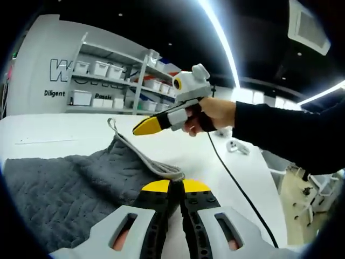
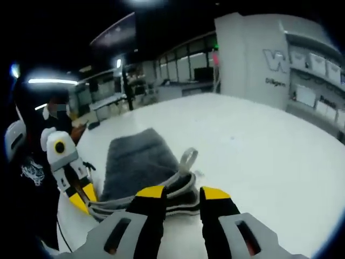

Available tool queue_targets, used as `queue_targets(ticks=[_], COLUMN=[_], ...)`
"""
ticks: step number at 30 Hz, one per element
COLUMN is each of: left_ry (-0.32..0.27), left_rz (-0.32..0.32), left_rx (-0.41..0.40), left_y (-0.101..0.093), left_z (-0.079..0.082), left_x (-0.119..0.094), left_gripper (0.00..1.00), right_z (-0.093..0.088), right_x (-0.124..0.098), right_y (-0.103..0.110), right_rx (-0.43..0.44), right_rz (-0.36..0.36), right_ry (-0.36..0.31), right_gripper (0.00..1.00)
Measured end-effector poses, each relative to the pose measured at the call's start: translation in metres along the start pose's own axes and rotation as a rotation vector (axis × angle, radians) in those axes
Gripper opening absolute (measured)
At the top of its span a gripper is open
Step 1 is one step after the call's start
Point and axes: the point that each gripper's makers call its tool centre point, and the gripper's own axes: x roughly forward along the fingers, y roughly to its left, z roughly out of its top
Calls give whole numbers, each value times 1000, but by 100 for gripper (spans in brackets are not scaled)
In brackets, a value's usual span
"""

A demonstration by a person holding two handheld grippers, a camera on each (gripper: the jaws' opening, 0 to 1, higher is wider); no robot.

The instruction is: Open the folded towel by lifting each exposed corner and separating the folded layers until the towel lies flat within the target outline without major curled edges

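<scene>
A dark grey towel (image 1: pixel 59 189) lies on the white table (image 1: pixel 54 129), its pale hemmed edge bunched and lifted, with a hanging loop (image 1: pixel 111 123) at one corner. My left gripper (image 1: pixel 176 186) is shut on that hemmed edge at the near side. The right gripper (image 1: pixel 141 128), held by a hand, hovers above the table just past the towel. In the right gripper view the towel (image 2: pixel 137 159) stretches away from me. Its folded edge (image 2: pixel 178 190) lies just ahead of my right gripper (image 2: pixel 183 192), which is open with nothing between its fingers. The left gripper (image 2: pixel 81 199) grips the edge at the left.
Shelves with white bins (image 1: pixel 108 70) stand behind the table. A black cable (image 1: pixel 237 183) trails across the table to the right of the towel, near a small white object (image 1: pixel 237 145). A person in dark clothes (image 2: pixel 32 167) stands at the left.
</scene>
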Motion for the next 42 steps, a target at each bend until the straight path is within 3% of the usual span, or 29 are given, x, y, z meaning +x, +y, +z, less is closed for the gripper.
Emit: queue_targets(ticks=[4, 7, 14, 31, 42], left_ry=[17, 27, 72, 93, 152], left_rz=[1, 3, -13, 4, 2], left_rx=[7, 15, 3, -1, 12], left_y=[-1, -1, -3, -3, -4], left_z=[-6, -9, -21, -23, -38], left_x=[2, 3, 6, 14, 18], left_gripper=[4, 5, 5, 5, 6], right_z=[3, -6, -28, -41, -48], right_x=[13, 20, 21, 17, 17], right_y=[2, 3, -11, -16, -16], right_rx=[-9, -90, -133, -148, -177], right_rz=[-14, -27, -106, -146, -156], right_ry=[-8, 44, 126, 128, 140], right_gripper=[29, 29, 29, 30, 31])
